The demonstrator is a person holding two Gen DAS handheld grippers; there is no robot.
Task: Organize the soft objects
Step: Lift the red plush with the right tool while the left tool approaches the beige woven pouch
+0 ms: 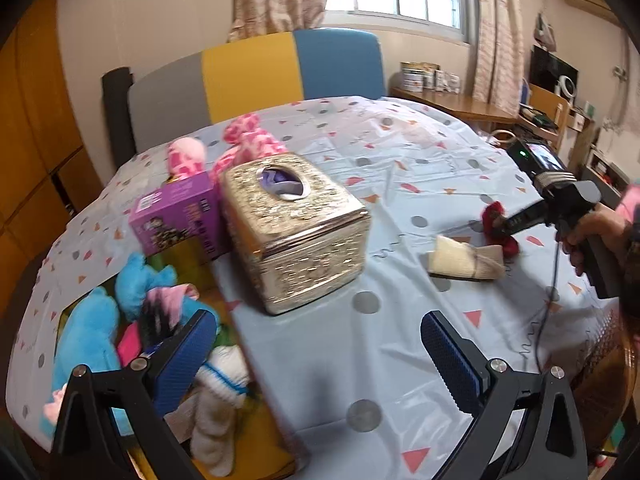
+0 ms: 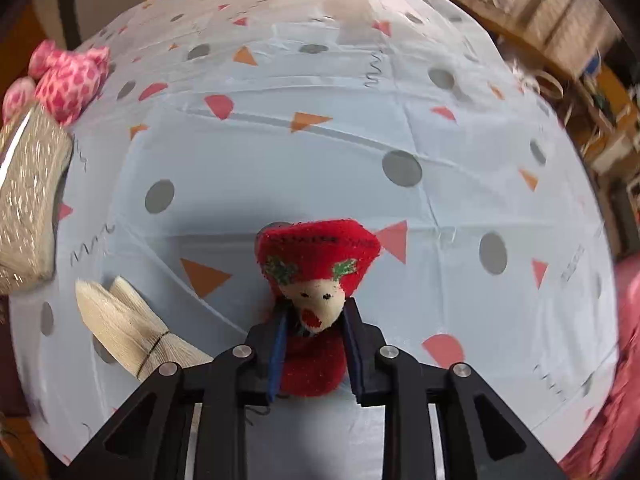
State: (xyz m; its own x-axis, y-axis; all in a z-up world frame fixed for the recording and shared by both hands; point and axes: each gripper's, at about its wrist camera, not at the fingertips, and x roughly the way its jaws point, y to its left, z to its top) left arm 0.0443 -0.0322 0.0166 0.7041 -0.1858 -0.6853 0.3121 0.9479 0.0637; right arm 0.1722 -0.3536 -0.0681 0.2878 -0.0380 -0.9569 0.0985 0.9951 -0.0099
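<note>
A small red felt doll (image 2: 316,264) sits clamped between the right gripper's (image 2: 314,344) nearly closed fingers, above the desk (image 2: 460,152) beside a cream sock (image 2: 132,332); the left gripper (image 1: 320,356) hangs spread wide, empty, near the gold tissue box (image 1: 296,224)

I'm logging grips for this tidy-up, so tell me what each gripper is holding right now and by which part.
The right gripper is shut on the red felt doll, pinching its neck just under the face. The left gripper is open and holds nothing.
</note>
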